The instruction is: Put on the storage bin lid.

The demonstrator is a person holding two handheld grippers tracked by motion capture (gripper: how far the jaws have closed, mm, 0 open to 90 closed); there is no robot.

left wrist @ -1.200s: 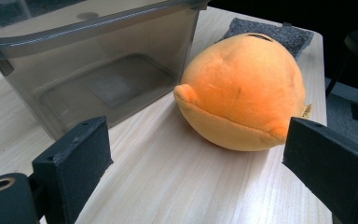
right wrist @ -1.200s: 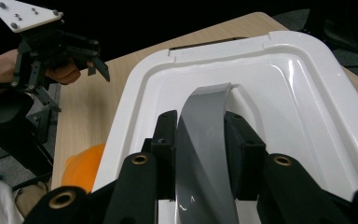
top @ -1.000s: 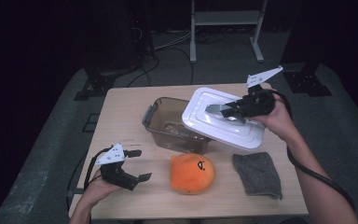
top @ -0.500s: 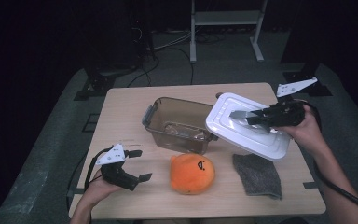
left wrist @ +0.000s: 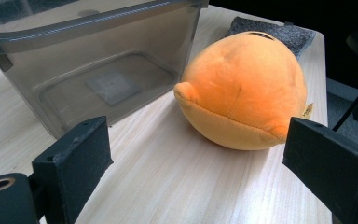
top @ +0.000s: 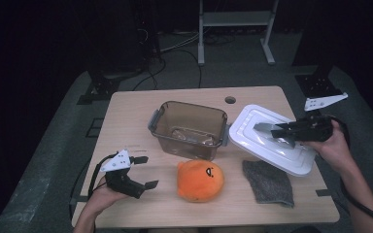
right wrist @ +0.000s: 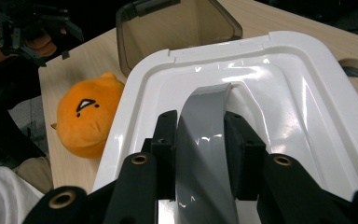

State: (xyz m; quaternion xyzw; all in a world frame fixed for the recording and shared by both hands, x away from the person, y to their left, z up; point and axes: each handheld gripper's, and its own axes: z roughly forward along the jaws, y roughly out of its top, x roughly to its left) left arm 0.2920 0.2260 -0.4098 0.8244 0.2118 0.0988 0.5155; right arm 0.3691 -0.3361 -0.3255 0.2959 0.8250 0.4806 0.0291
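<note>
A clear brown plastic container (top: 189,128) stands open in the middle of the table. To its right my right gripper (top: 277,131) is shut on the grey handle (right wrist: 203,140) of the white lid (top: 272,145), which it holds tilted beside the container and above the cloth's far edge. In front of the container sits an orange plush (top: 200,180). At the front left corner my left gripper (top: 143,172) stands open and points at the plush (left wrist: 242,93), with nothing between its fingers. The container (left wrist: 98,60) lies just past it.
A folded grey cloth (top: 268,183) lies at the front right, partly under the lid's near edge. The table (top: 126,116) has a round cable hole (top: 230,100) at the back. A metal stand (top: 233,19) is on the floor behind.
My right gripper has carried the lid to the right and a little down, off the container's top to the table's right side. The left gripper has stayed in place.
</note>
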